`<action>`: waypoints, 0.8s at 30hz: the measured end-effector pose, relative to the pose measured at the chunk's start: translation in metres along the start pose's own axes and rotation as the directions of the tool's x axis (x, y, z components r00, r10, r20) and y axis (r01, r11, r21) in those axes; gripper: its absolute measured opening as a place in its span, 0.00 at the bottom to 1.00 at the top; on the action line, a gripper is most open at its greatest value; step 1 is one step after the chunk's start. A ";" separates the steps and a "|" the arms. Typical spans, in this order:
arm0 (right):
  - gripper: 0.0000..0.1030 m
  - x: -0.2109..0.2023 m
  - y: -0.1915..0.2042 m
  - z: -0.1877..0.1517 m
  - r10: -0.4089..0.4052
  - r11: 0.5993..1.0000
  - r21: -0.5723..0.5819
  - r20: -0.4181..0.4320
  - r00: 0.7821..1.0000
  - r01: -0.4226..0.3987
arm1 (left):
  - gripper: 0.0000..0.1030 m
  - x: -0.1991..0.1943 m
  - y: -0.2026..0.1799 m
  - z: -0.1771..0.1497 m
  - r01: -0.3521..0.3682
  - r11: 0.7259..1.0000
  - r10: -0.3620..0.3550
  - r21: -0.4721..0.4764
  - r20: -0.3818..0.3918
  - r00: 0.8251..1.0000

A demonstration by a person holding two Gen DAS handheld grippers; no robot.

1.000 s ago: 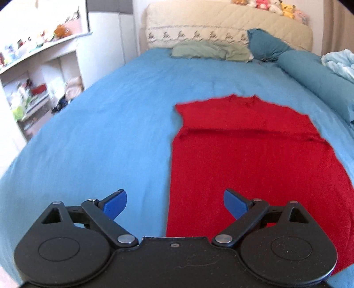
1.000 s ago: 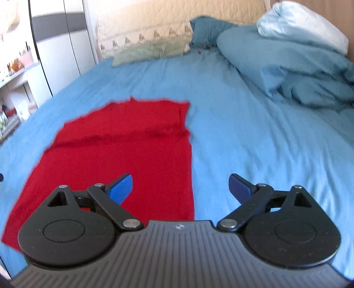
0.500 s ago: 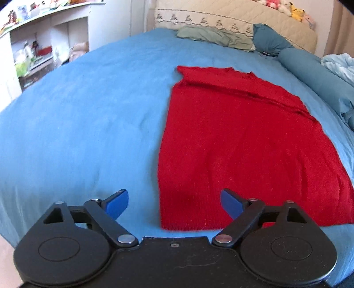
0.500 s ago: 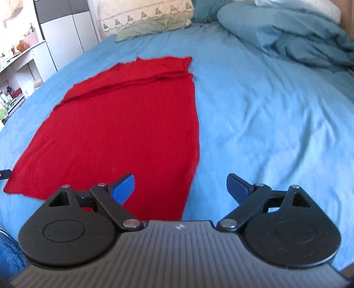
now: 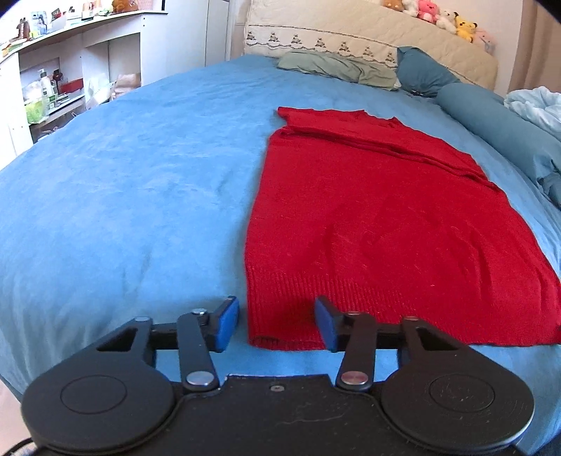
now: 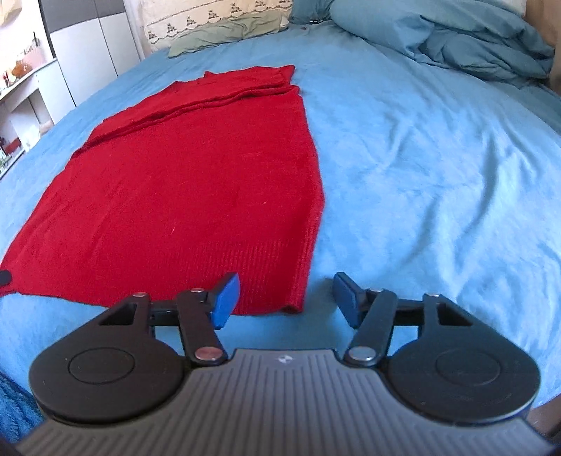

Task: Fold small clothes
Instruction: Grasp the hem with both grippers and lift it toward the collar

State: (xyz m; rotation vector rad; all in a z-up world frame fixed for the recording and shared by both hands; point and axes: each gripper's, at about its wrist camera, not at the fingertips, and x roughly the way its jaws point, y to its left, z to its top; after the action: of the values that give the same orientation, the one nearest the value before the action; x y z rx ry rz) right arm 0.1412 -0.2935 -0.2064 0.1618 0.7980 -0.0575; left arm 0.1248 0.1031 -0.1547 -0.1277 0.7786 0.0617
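A red knitted garment (image 5: 378,224) lies flat on the blue bed sheet (image 5: 133,196), its ribbed hem towards me and a folded band across its far end. My left gripper (image 5: 277,324) sits low at the hem's near left corner, jaws closing, with the corner between the blue pads (image 5: 224,324) but not pinched. In the right wrist view the same garment (image 6: 196,175) fills the left half. My right gripper (image 6: 285,300) straddles the hem's near right corner, jaws closing, and the pads (image 6: 224,298) stand apart from the cloth.
Pillows (image 5: 336,66) and a quilted headboard (image 5: 368,31) with plush toys lie at the far end. A bunched blue duvet (image 6: 455,38) fills the far right. White shelves (image 5: 63,80) with bottles stand left of the bed, a wardrobe (image 6: 87,52) beyond.
Both grippers have dropped and moved forward to the garment's near hem corners, and their jaws have narrowed from wide open. The garment has not moved.
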 end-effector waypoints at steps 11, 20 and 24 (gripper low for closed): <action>0.32 0.006 0.014 -0.004 -0.027 0.999 -0.028 0.013 1.000 0.027 | 0.07 0.002 -0.003 0.000 0.017 1.000 -0.017 0.013 -0.017 1.000; 0.20 -0.011 -0.001 0.012 0.008 0.998 0.068 0.069 0.998 -0.012 | 0.05 -0.026 -0.009 0.023 0.035 0.998 -0.037 0.044 0.058 0.998; 0.20 -0.031 -0.008 0.043 0.060 0.990 0.121 0.128 0.990 -0.076 | 0.05 -0.045 -0.014 0.064 0.067 0.997 -0.072 0.046 0.140 0.988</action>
State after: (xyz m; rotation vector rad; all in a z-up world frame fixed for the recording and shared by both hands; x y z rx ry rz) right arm 0.1491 -0.3087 -0.1554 0.3018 0.6646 -0.0527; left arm 0.1389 0.0975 -0.0768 -0.1103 0.6328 -0.0113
